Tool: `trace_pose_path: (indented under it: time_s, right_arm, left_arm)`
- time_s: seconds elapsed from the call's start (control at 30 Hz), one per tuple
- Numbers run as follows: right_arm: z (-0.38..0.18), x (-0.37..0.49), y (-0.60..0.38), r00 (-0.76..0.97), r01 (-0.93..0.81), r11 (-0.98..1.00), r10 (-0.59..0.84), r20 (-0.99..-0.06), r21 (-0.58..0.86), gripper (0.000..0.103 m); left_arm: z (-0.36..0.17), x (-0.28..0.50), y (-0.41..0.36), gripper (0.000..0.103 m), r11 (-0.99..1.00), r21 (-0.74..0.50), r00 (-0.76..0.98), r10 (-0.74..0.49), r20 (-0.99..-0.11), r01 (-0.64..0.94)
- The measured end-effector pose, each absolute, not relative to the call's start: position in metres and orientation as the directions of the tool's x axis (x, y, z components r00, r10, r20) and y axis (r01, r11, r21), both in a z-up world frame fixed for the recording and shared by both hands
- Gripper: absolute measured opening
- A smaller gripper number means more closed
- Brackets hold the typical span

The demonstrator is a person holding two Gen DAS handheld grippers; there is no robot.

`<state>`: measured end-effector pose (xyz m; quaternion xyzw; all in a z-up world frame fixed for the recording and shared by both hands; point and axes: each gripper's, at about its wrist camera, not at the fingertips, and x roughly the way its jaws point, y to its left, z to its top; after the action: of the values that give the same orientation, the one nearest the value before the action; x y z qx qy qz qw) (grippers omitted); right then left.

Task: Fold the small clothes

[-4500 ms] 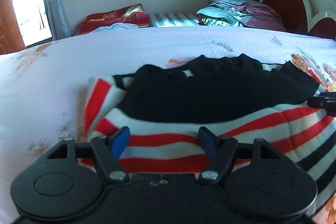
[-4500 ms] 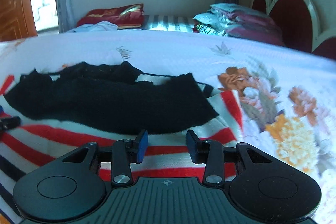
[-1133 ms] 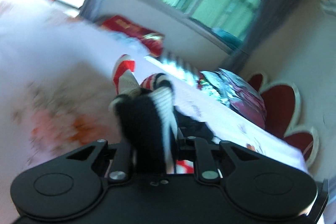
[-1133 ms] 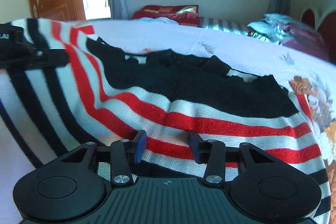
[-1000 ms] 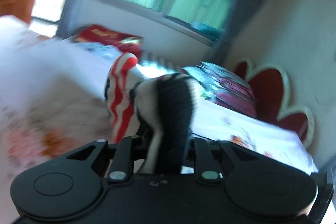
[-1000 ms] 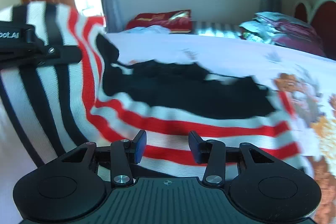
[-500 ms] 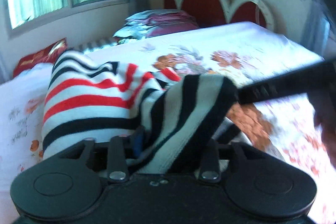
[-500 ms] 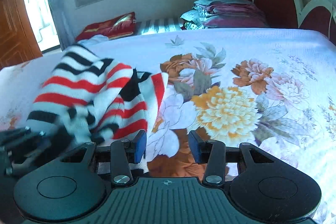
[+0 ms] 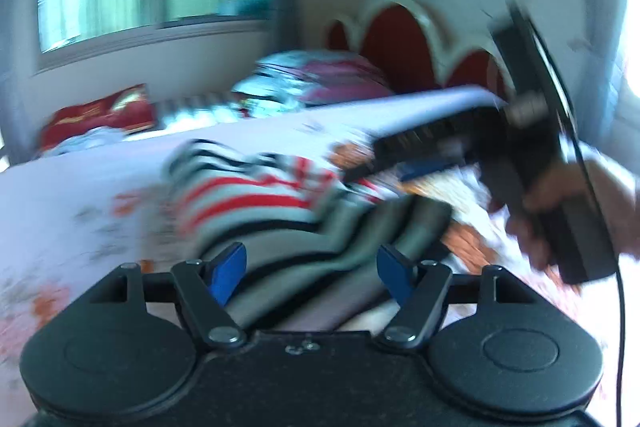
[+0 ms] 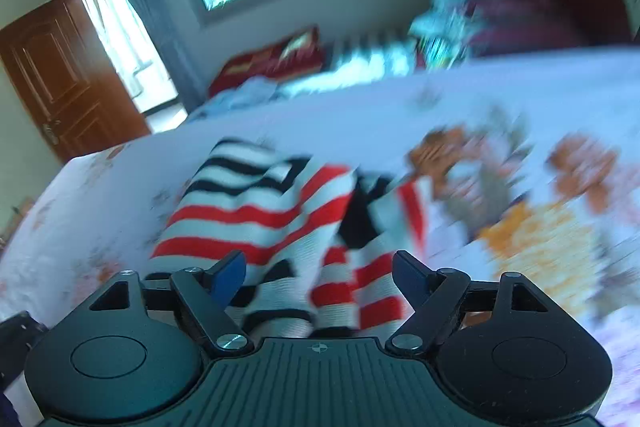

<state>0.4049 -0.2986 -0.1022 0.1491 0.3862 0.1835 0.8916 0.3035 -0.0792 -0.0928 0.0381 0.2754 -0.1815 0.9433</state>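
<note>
Now your left gripper [image 9: 312,269] and right gripper [image 10: 320,273] both stand spread wide, grasping nothing, over the near edge of the red, white and black striped knit garment [image 10: 288,227] bunched on the floral white bedsheet [image 10: 540,227]. You seem between folds; next, pinch a near edge and flatten the bunching.

One striped sweater [image 10: 256,215], two claws [image 9: 312,267] [image 10: 320,271], one bed [image 10: 100,195], one red pillow [image 9: 100,115].
</note>
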Motion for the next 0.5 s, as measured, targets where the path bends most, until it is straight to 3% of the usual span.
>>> trace_pose_path:
  time_s: [0.07, 0.13, 0.2, 0.27, 0.33, 0.5]
  right_arm:
    - [-0.113, 0.419, -0.292, 0.602, -0.192, 0.882, 0.452, -0.658, 0.430, 0.077]
    - [-0.123, 0.430, -0.288, 0.571, -0.182, 0.882, 0.454, -0.684, 0.434, 0.054]
    - [-0.133, 0.437, -0.287, 0.538, -0.161, 0.874, 0.467, -0.701, 0.459, 0.046]
    - [-0.137, 0.438, -0.290, 0.537, -0.150, 0.870, 0.471, -0.700, 0.470, 0.044]
    - [-0.137, 0.436, -0.291, 0.546, -0.147, 0.864, 0.477, -0.689, 0.482, 0.029]
    - [-0.120, 0.421, -0.289, 0.623, -0.166, 0.886, 0.435, -0.650, 0.434, 0.021]
  left_arm:
    - [-0.091, 0.312, -0.062, 0.072, 0.952, -0.048, 0.798, -0.281, -0.534, 0.303]
    - [-0.095, 0.323, -0.050, 0.072, 0.967, -0.057, 0.801, -0.238, -0.549, 0.248]
    - [-0.099, 0.334, -0.040, 0.071, 0.974, -0.084, 0.797, -0.222, -0.561, 0.211]
    - [-0.101, 0.345, -0.032, 0.071, 0.977, -0.115, 0.792, -0.213, -0.573, 0.180]
    - [-0.104, 0.355, -0.028, 0.071, 0.975, -0.144, 0.779, -0.222, -0.587, 0.169]
    - [-0.113, 0.373, -0.030, 0.071, 0.964, -0.190, 0.751, -0.264, -0.605, 0.185]
